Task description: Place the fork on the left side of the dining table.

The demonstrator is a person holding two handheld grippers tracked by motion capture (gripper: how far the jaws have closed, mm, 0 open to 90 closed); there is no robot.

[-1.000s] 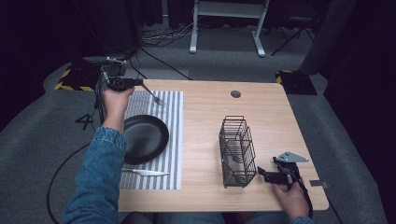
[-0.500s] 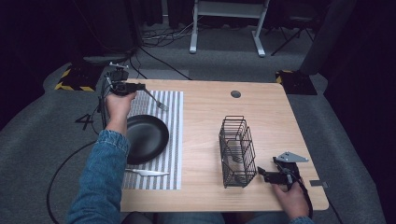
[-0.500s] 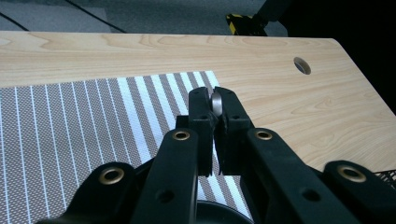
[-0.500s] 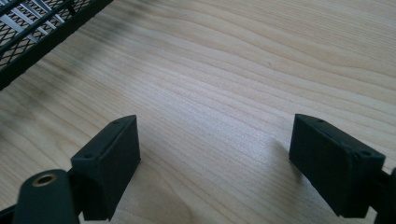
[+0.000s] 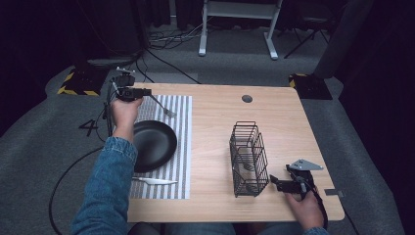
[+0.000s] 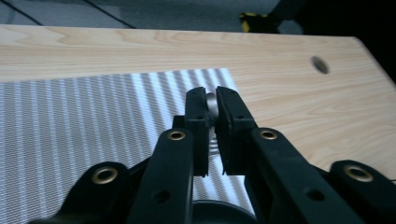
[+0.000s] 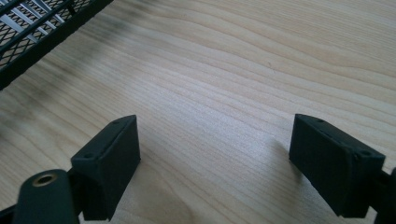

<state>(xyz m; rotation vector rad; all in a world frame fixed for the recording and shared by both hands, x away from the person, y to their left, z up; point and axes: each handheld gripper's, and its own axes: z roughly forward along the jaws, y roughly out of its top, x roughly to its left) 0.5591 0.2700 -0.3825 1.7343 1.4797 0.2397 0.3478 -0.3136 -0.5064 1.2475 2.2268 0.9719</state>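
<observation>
While my left gripper [image 6: 211,109] jaws, just eased slightly apart, stand narrowly around a fork [image 5: 161,105] over the striped placemat [image 6: 93,121], my right gripper [image 7: 215,163] gapes wide, empty, beside the wire basket [image 5: 248,156].

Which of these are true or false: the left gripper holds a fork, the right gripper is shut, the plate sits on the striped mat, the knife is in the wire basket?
The left gripper holds a fork: true.
The right gripper is shut: false, its jaws stand wide open over bare table.
The black plate sits on the striped mat: true.
The knife is in the wire basket: false, it lies on the mat beside the plate.
</observation>
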